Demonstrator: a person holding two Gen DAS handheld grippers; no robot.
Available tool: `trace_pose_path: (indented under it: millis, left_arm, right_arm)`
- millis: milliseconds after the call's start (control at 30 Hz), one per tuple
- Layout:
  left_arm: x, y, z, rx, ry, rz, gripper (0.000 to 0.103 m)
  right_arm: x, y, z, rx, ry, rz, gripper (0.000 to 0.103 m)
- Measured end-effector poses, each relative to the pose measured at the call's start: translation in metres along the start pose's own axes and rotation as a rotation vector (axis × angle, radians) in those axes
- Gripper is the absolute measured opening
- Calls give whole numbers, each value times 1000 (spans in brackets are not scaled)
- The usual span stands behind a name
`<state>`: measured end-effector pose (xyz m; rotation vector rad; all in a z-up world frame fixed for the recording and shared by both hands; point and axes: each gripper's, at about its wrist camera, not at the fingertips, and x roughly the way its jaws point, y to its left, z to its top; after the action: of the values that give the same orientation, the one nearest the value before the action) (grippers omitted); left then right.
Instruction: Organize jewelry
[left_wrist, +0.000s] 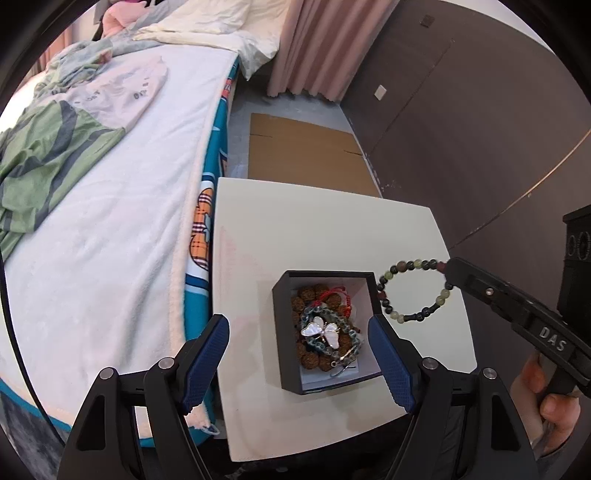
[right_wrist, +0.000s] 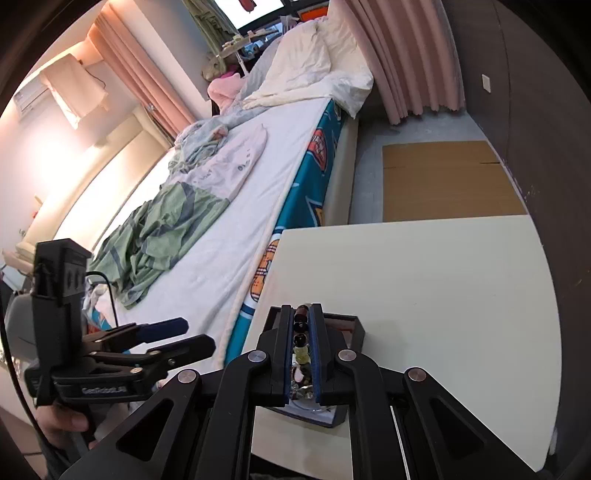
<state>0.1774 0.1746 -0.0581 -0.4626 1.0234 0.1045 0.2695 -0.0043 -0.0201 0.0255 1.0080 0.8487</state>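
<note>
Carrying the green-and-dark beaded bracelet (left_wrist: 413, 291) toward the open black square box (left_wrist: 325, 384) is the step in hand, I judge. Your right gripper (right_wrist: 303, 354) has its jaws narrowed onto the beads, the loop hanging over the white surface (left_wrist: 314, 229) just beside the box's right wall. Next move: shift it left over the opening, lower, then release. Your left gripper (left_wrist: 299, 362) hovers with jaws wide, holding nothing. Only the left view shows the box's contents — brown beads, a red cord, a white butterfly piece (left_wrist: 320, 332); the right view hides them behind its jaws.
</note>
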Motion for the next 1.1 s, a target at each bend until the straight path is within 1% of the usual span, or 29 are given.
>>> trace_pose_path:
  millis: [100, 167, 200, 233, 300, 333, 467, 567, 633, 667, 867, 900, 933, 967, 1100]
  left_arm:
    - [-2, 3, -2, -6, -1, -1, 78]
    - [-4, 4, -3, -6, -3, -6, 78]
    - [-5, 4, -4, -5, -4, -7, 78]
    - [-6, 4, -4, -4, -6, -8, 78]
    - [-7, 5, -5, -6, -9, -12, 78]
    - [-8, 6, -6, -6, -11, -14, 78]
    - [-10, 4, -8, 3, -18, -23, 78]
    - [-13, -3, -9, 41, -53, 17, 78]
    - [-14, -7, -11, 51, -61, 10, 78]
    - [-15, -9, -12, 54, -65, 8, 78]
    - [-23, -29, -19, 107, -96, 8, 79]
    - [-24, -33, -20, 115, -101, 6, 80]
    - [-27, -37, -22, 127, -109, 3, 83]
    - [-30, -42, -23, 136, -117, -2, 87]
    - [-47, -59, -30, 170, -165, -6, 95]
  right_arm:
    - [12, 3, -1, -13, 22, -23, 10]
    - [21, 2, -5, -11, 63, -28, 10]
    - [28, 0, -7, 9, 98, -26, 14]
    - [31, -2, -8, 24, 112, -22, 18]
    - [30, -6, -11, 48, 110, -19, 48]
    - [27, -8, -13, 55, 96, -28, 52]
    - [12, -16, -17, 78, 77, -38, 53]
    - [2, -22, -23, 92, 66, -60, 54]
    - [-7, -27, -29, 116, 45, -79, 60]
    - [-13, -30, -33, 127, 35, -89, 66]
    - [-42, -35, -54, 133, -2, -116, 68]
    - [-47, -35, -57, 136, -15, -123, 71]
    - [-53, -36, -60, 141, -26, -127, 75]
    - [-58, -37, -62, 146, -40, -128, 81]
    - [-81, -41, -75, 171, -83, -141, 82]
